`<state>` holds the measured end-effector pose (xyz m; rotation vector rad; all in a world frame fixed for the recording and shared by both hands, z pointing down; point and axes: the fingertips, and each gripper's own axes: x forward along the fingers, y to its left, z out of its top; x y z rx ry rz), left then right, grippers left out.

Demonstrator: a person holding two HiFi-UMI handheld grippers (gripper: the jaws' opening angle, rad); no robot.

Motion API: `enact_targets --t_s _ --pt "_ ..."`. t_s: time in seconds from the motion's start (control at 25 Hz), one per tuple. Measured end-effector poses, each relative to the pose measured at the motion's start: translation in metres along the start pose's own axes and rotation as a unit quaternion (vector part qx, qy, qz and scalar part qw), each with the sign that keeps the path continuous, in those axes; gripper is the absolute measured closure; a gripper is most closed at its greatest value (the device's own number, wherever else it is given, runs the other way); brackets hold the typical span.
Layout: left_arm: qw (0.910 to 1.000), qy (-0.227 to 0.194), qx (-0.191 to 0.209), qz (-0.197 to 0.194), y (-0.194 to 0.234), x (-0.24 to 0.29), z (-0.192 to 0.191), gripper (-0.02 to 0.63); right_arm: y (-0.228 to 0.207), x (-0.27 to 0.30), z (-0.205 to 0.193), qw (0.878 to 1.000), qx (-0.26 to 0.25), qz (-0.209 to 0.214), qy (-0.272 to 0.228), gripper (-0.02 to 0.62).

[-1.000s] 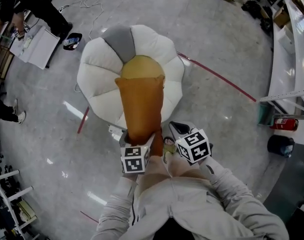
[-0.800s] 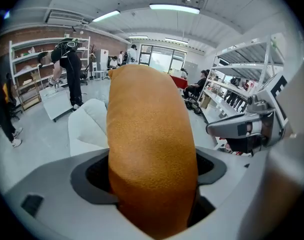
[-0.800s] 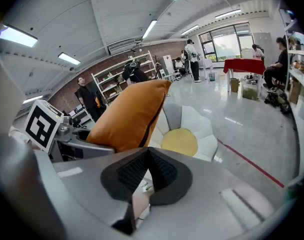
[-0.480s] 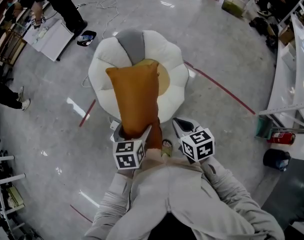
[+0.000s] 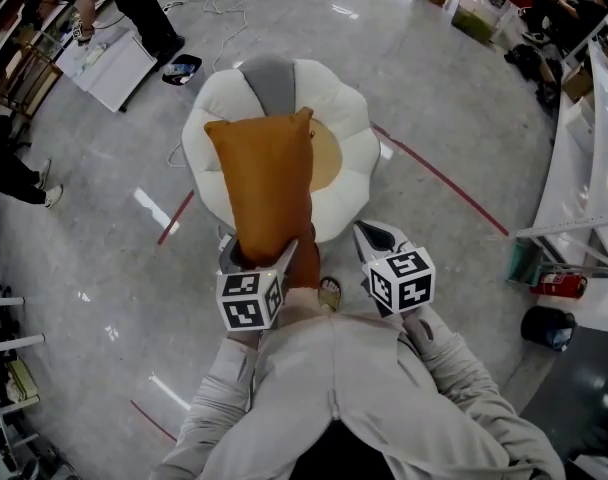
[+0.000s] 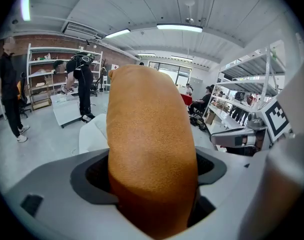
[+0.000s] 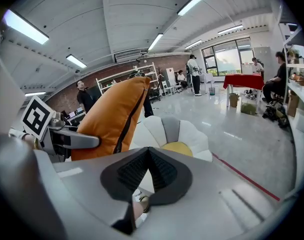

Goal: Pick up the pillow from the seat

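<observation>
left gripper point(image 5: 256, 256): its jaws stand wide apart and are clamped on the near end of the orange pillow point(image 5: 264, 183). in the left gripper view the pillow point(image 6: 149, 134) fills the gap between the two jaws of the left gripper point(image 6: 152, 176), and both dark pads bear against its sides.

right gripper point(image 5: 374, 240): in the right gripper view the two dark ribbed pads of the right gripper point(image 7: 148, 164) meet along one ridge. we find nothing between them, and the gripper holds nothing. it hangs beside the left gripper, apart from the pillow.

pillow: it is held at one end only. in the head view its far end reaches out over the flower-shaped seat point(image 5: 349, 143) and covers part of the seat's yellow centre. in the right gripper view the pillow point(image 7: 112, 116) rises at a tilt from the left gripper, with a dark zip line along its edge, and the seat point(image 7: 192, 131) lies lower and behind it. we see no contact between pillow and seat in that view.

seat: white petals, one grey petal, on the pale floor point(image 5: 454, 88). a red line point(image 5: 439, 178) runs across the floor just beside it.

a sandalled foot point(image 5: 329, 293) shows between the two grippers, near the seat's edge.
</observation>
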<state>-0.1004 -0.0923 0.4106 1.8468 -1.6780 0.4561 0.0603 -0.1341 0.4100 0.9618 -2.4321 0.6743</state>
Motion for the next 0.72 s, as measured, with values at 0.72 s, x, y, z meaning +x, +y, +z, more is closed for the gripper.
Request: enact_targets --t_s 0.72 --pt "0.9999 -0.010 -0.006 0.002 0.009 0.000 0.010 0.165 0.007 0.002 0.009 1.000 -0.012 -0.004 -0.008 0.595"
